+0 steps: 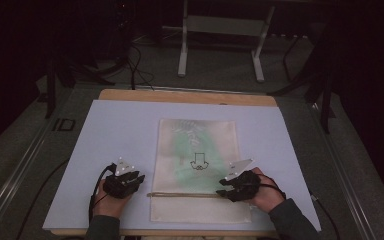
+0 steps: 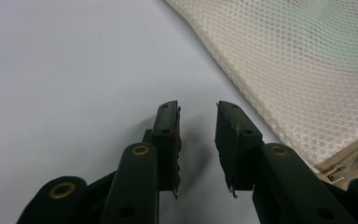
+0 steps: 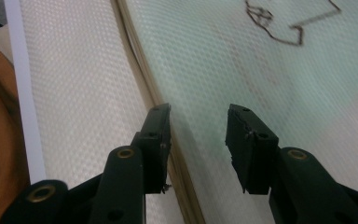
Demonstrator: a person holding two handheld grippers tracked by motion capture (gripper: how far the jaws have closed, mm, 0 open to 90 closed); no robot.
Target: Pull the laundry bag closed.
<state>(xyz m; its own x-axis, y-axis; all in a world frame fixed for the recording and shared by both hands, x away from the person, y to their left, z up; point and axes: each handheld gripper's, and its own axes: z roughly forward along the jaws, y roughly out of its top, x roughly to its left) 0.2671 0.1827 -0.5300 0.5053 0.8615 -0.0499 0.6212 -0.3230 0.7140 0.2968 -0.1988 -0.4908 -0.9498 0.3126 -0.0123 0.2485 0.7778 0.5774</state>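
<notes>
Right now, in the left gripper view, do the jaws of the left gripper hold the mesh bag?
No: the left gripper has open jaws over the bare white sheet, and the mesh bag lies beside them, untouched.

Both hands are wearing dark sleeves, each gripping a black two-jaw left tool [image 1: 123,183] & right tool [image 1: 238,186] w/ brass-coloured rivets, grey three-cornered top plates, black cables trailing.

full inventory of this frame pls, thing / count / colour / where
mesh laundry bag: 1, cream, green item showing through, flat at centre of sheet
zipper: 1, beige, across the bag's near end
black outline logo: 1, mid bag
sheet: 1, pale lavender, covering the board
wooden board: 1, tan, under the sheet
metal frame stand: 1, white, floor beyond the table
left gripper: 1, black, jaws open over bare sheet, left of bag
right gripper: 1, black, jaws open over the zipper
</notes>
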